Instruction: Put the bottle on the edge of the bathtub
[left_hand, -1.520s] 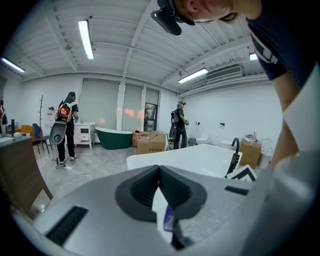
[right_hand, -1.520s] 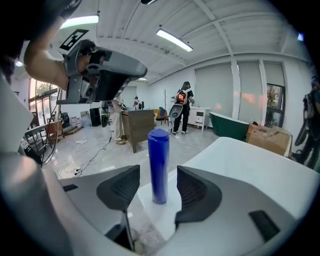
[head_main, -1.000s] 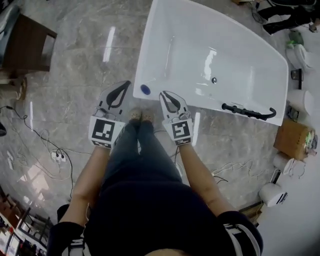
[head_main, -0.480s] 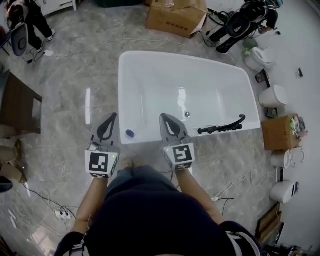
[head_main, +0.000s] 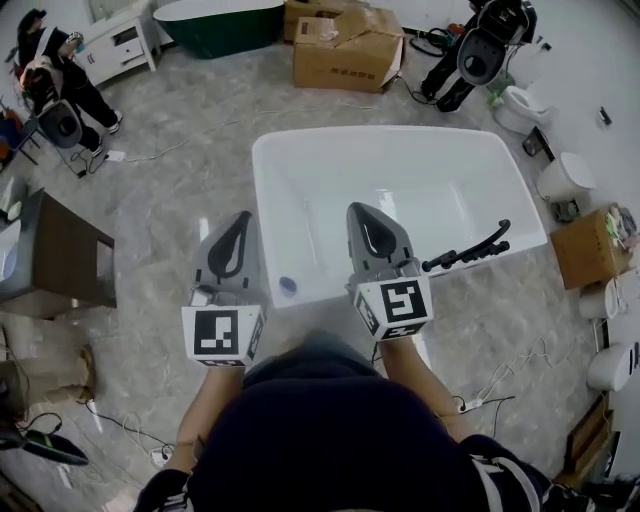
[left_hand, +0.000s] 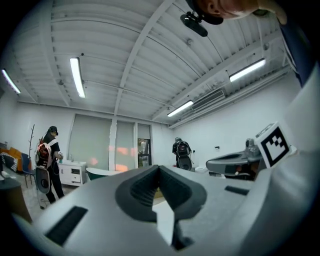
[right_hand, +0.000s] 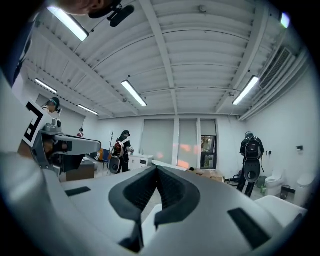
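Looks pretty much done: the bottle (head_main: 288, 287) is seen parked on the bathtub (head_main: 400, 134) edge, just beside the left gripper (head_main: 242, 218); it and the right gripper (head_main: 362, 212) are closed, nothing held.

The person is wearing a dark top (head_main: 330, 440) with white-striped sleeves (head_main: 487, 470) and grey-blue trousers (head_main: 300, 348). The left hand-held gripper (head_main: 243, 216) and right hand-held gripper (head_main: 362, 208) are showing pale grey shells, black-lined jaws and cubes (head_main: 222, 335) bearing black-and-white square markers.
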